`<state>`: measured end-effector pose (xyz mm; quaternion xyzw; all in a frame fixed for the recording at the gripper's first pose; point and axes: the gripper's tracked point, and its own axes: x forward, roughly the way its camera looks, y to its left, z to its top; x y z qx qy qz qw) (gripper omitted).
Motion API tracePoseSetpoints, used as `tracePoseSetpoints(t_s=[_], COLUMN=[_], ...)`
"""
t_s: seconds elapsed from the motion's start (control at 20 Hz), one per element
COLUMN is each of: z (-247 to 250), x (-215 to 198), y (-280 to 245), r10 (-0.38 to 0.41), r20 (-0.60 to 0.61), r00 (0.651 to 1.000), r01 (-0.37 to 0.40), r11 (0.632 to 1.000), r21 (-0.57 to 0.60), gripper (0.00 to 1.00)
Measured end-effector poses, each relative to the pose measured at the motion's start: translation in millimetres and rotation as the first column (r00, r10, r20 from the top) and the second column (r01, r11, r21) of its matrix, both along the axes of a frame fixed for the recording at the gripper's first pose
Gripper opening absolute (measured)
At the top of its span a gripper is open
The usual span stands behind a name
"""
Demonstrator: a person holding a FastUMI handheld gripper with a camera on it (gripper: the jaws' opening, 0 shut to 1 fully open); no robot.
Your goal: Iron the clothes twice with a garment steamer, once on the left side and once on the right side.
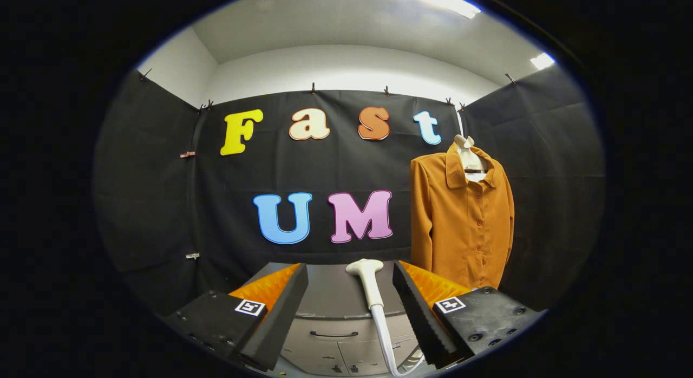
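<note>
between the wide-apart fingers [281, 307] stands the steamer [371, 291]: light, rigid, cord-tethered; grip its neck. shirt [460, 226] hangs beyond.

Fisheye camera rides behind the tongs [351, 280], facing the booth's back wall, seemingly near.

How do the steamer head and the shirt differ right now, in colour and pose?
The steamer head is white and stands upright between the open claw's fingers, untouched. The shirt is orange-brown and hangs on a hanger beyond the right finger, further off. Neither is held.
</note>
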<state>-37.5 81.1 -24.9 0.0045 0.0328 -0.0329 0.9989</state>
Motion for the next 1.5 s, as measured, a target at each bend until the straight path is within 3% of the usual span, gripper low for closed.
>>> tracePoseSetpoints(t_s=[0.4, 0.85, 1.1, 1.5], z=[-34, -89, -137, -199], x=[23, 137, 195, 246], y=[-15, -43, -48, -63], r10=[-0.058, -0.015, 0.024, 0.009], r20=[-0.084, -0.201, -0.319, -0.48], r00=[0.995, 0.98, 0.947, 0.877], r01=[0.058, 0.012, -0.03, -0.01], r11=[0.998, 1.0, 0.999, 1.0], r21=[-0.003, -0.017, -0.013, 0.0], gripper=[0.98, 0.98, 0.99, 0.99])
